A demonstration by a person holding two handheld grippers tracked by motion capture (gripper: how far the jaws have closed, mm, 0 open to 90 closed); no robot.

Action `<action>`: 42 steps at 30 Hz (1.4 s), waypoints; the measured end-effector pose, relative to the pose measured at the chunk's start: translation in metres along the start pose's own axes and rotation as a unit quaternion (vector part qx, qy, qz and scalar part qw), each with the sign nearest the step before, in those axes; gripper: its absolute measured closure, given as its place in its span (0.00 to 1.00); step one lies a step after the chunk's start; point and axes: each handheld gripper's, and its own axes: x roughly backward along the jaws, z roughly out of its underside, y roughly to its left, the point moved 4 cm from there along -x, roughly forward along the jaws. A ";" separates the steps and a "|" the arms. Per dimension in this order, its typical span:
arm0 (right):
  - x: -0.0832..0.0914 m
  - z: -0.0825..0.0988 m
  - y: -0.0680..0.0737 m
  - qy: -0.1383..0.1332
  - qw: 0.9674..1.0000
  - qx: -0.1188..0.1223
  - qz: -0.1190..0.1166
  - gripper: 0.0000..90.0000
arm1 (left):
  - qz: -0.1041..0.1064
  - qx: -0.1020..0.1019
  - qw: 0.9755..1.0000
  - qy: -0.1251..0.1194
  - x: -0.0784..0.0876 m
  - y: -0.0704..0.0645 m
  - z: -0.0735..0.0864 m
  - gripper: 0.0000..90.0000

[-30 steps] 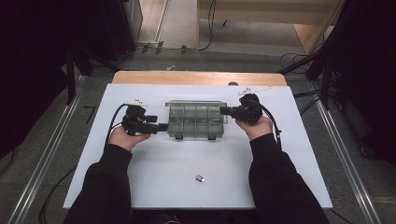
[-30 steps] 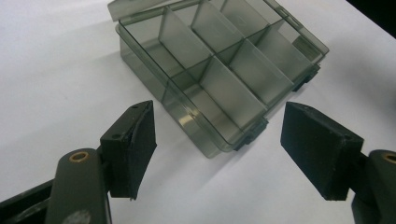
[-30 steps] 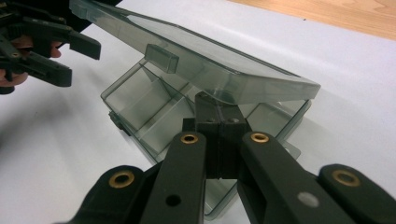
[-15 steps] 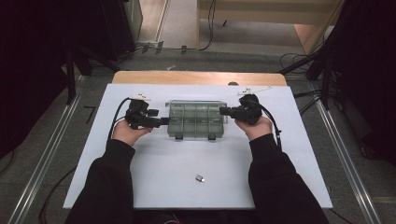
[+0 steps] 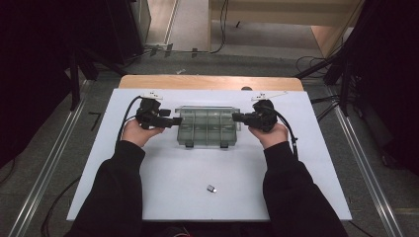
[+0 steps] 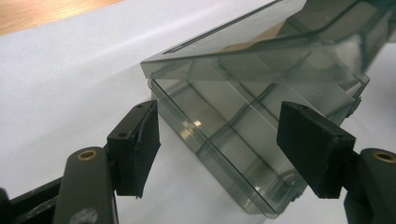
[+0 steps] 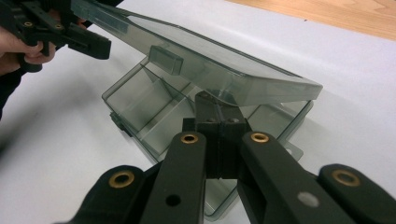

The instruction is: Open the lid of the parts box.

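Left gripper (image 6: 217, 144) spread beside the smoky transparent plastic compartment box (image 5: 208, 127); right gripper (image 7: 219, 140) pressed together under its half-raised lid (image 7: 205, 60).

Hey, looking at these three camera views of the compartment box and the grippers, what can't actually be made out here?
- Small object near the table's front edge, high view: too small to identify.
- Right gripper, right gripper view: its jaws are shut under the raised lid; whether they press the lid or the box wall is hidden by the jaws themselves.
- Left gripper, left gripper view: the box's far end is cut off by the frame edge.
- Compartment contents, high view: too small and dim.
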 end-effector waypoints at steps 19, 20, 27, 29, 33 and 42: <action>-0.001 0.001 0.001 -0.001 1.000 0.004 -0.001 0.98 | -0.006 -0.009 1.000 -0.020 -0.010 0.004 -0.011 0.68; -0.001 0.001 0.001 0.000 1.000 0.005 0.000 0.98 | -0.008 -0.008 1.000 -0.021 -0.010 0.004 -0.011 0.69; 0.002 0.004 0.000 0.002 1.000 0.003 -0.002 0.98 | -0.008 -0.006 1.000 -0.026 -0.009 0.005 -0.012 0.72; 0.003 0.005 -0.001 0.002 1.000 0.000 -0.003 0.98 | -0.008 -0.006 1.000 -0.027 -0.009 0.005 -0.012 0.71; 0.004 0.009 -0.004 0.003 1.000 -0.006 0.000 0.93 | -0.006 -0.004 1.000 -0.027 -0.008 0.005 -0.012 0.71; 0.002 0.014 -0.017 -0.005 1.000 -0.022 0.022 0.61 | -0.005 0.002 0.999 -0.032 -0.008 0.006 -0.011 0.71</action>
